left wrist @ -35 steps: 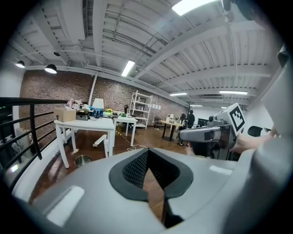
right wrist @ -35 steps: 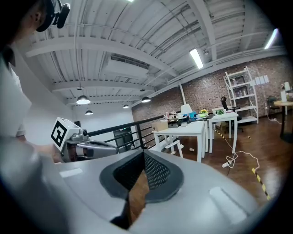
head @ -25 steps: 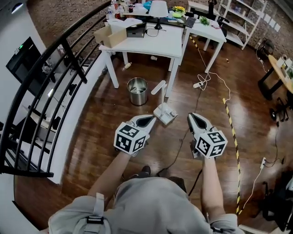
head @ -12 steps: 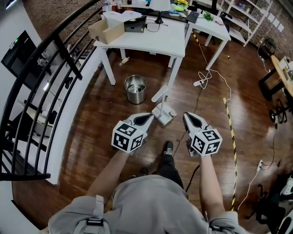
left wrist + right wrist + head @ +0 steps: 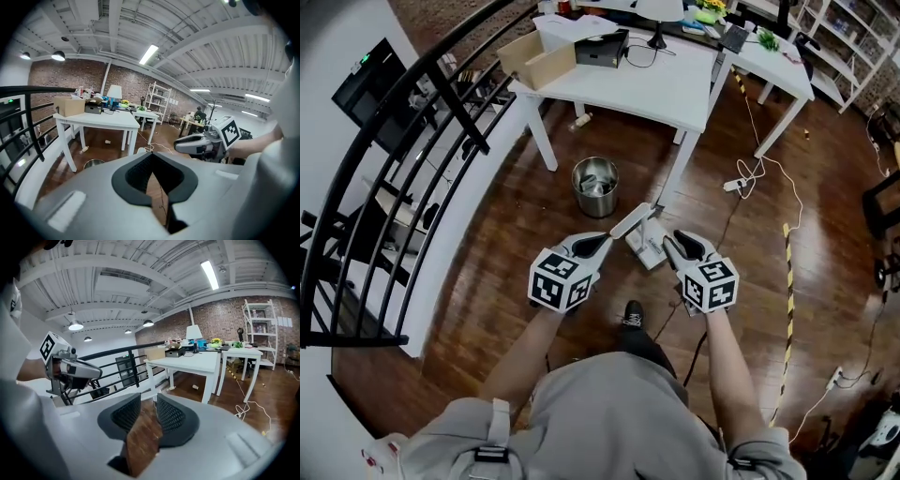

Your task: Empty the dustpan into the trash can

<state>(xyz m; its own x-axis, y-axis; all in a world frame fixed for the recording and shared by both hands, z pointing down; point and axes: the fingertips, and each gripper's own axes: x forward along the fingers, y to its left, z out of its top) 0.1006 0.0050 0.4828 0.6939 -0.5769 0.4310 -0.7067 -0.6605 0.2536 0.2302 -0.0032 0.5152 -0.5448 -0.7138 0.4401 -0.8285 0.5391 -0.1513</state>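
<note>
On the dark wooden floor in the head view, the white dustpan [image 5: 643,242] is standing just ahead of the person, its handle leaning up to the left. The steel trash can [image 5: 595,187] is sitting a little beyond it, beside a leg of the white table [image 5: 661,89]. The left gripper [image 5: 606,242] is hovering just left of the dustpan and the right gripper [image 5: 670,241] just right of it, both pointing forward and downward. Whether either tip is touching the dustpan cannot be told from here. A black railing [image 5: 412,122] is curving along the left, and a cardboard box [image 5: 539,61] is resting on the table's corner.

Along the left gripper view, the left gripper [image 5: 151,157] is keeping its jaws pressed together with nothing between them. The trash can [image 5: 93,163] is showing low on the left under the table [image 5: 101,121], and the right gripper [image 5: 202,141] is floating at the right.

Along the right gripper view, the right gripper [image 5: 148,400] is holding its jaws a narrow way apart. They have just been opening, and only bare floorboards are showing in the gap. The left gripper [image 5: 75,367] is hanging at the left before the railing [image 5: 117,363], and the table [image 5: 187,364] is standing ahead.
</note>
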